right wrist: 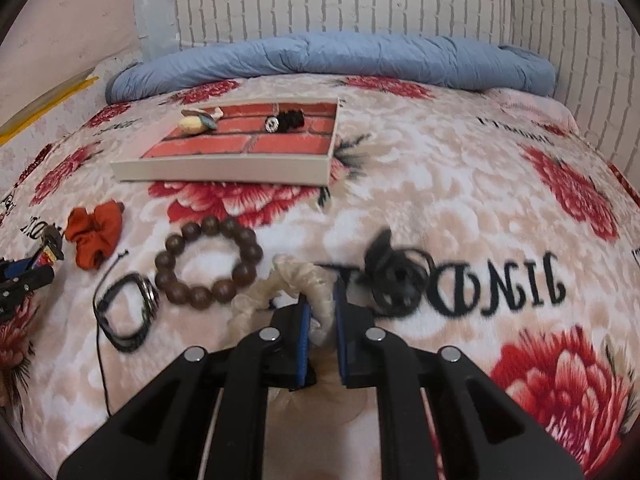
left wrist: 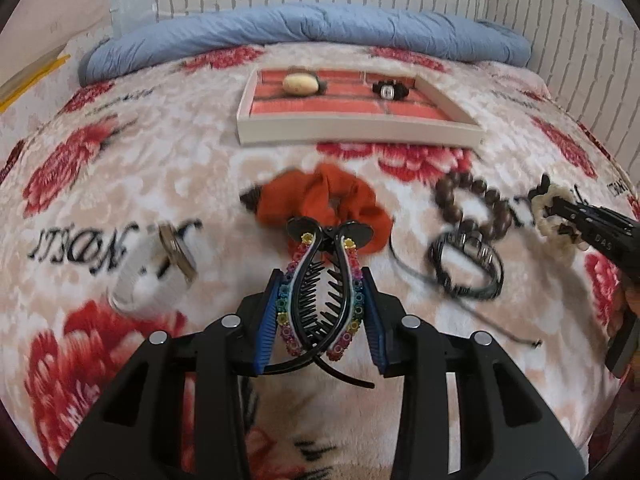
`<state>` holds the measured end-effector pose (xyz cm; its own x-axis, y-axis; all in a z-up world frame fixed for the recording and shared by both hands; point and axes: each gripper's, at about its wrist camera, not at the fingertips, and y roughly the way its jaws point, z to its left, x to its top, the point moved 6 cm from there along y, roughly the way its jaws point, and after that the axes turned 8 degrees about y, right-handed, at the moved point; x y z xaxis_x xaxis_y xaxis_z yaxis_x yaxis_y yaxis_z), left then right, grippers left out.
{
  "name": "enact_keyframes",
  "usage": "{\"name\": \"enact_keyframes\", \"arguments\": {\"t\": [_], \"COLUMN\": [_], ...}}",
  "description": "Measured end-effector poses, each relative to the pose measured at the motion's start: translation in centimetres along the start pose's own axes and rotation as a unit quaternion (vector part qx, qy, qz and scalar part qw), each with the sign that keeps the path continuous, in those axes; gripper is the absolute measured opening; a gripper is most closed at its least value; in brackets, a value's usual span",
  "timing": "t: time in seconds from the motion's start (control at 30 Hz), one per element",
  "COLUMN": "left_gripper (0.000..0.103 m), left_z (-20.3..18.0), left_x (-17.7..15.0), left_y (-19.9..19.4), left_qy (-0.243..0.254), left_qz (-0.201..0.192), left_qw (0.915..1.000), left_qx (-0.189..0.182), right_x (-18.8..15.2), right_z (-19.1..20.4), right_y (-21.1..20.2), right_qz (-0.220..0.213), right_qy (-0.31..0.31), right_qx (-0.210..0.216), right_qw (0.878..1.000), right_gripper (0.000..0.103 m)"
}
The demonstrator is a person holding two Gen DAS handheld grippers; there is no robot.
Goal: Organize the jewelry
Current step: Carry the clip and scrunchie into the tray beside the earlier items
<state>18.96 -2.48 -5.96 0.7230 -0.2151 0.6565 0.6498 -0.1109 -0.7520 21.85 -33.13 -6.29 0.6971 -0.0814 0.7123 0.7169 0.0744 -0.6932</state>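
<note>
Altogether two scrunchies [right wrist: 94,236] [right wrist: 288,284], two bracelets [right wrist: 208,262] [right wrist: 124,312].

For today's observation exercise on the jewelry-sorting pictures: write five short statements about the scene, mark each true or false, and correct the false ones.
1. The left gripper holds a black hair clip edged with coloured beads. True.
2. The tray is empty. False: two small items lie in it, a pale oval piece and a black piece.
3. The right gripper is closed on a cream scrunchie. True.
4. The brown bead bracelet lies inside the tray. False: it lies on the floral blanket, in front of the tray.
5. The orange scrunchie is held by a gripper. False: it lies loose on the blanket.
</note>
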Motion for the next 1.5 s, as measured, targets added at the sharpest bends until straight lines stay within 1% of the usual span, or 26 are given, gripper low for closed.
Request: {"name": "enact_keyframes", "arguments": {"t": [0.17, 0.43, 0.57, 0.73, 0.9, 1.0, 1.17, 1.23, 1.37, 1.5], "left_gripper": [0.036, 0.036, 0.036, 0.036, 0.036, 0.036, 0.036, 0.036, 0.036, 0.037], "left_z": [1.5, 5.1, 6.8, 8.1, 8.5, 8.8, 8.8, 8.8, 8.5, 8.2], "left_x": [3.8, 11.4, 15.7, 19.2, 20.8, 21.1, 21.3, 21.3, 21.5, 21.9], "left_y": [-0.1, 2.0, 4.4, 8.2, 11.9, 14.0, 17.0, 18.2, 19.5, 20.5], "left_qy": [-0.007, -0.024, -0.025, -0.028, -0.03, -0.035, -0.025, -0.023, -0.018, -0.017], "left_qz": [-0.021, -0.036, -0.036, -0.023, -0.005, 0.005, 0.019, 0.028, 0.034, 0.037], "left_qw": [0.9998, 0.999, 0.999, 0.9994, 0.9995, 0.9994, 0.9995, 0.9993, 0.9993, 0.9992], "left_qx": [-0.001, 0.003, 0.004, -0.001, -0.003, -0.004, 0.001, 0.001, 0.002, -0.004], "right_x": [2.9, 9.6, 12.8, 16.4, 18.0, 18.3, 18.5, 18.7, 18.9, 18.8], "right_z": [1.5, 4.2, 5.3, 6.5, 6.8, 6.9, 6.8, 6.3, 5.2, 4.8], "right_y": [0.3, 2.1, 4.2, 7.6, 11.2, 13.6, 16.5, 17.7, 19.8, 21.2], "right_qz": [-0.019, -0.045, -0.044, -0.041, -0.023, -0.01, 0.008, 0.014, 0.03, 0.037], "right_qy": [-0.002, -0.003, -0.008, -0.019, -0.013, -0.012, -0.017, -0.01, 0.02, 0.019], "right_qx": [0.01, 0.027, 0.029, 0.021, 0.012, 0.002, -0.018, -0.025, -0.028, -0.04], "right_qw": [1.0, 0.999, 0.999, 0.999, 1.0, 1.0, 1.0, 1.0, 0.999, 0.998], "right_gripper": [0.011, 0.011, 0.011, 0.011, 0.011, 0.011, 0.011, 0.011, 0.011, 0.011]}}
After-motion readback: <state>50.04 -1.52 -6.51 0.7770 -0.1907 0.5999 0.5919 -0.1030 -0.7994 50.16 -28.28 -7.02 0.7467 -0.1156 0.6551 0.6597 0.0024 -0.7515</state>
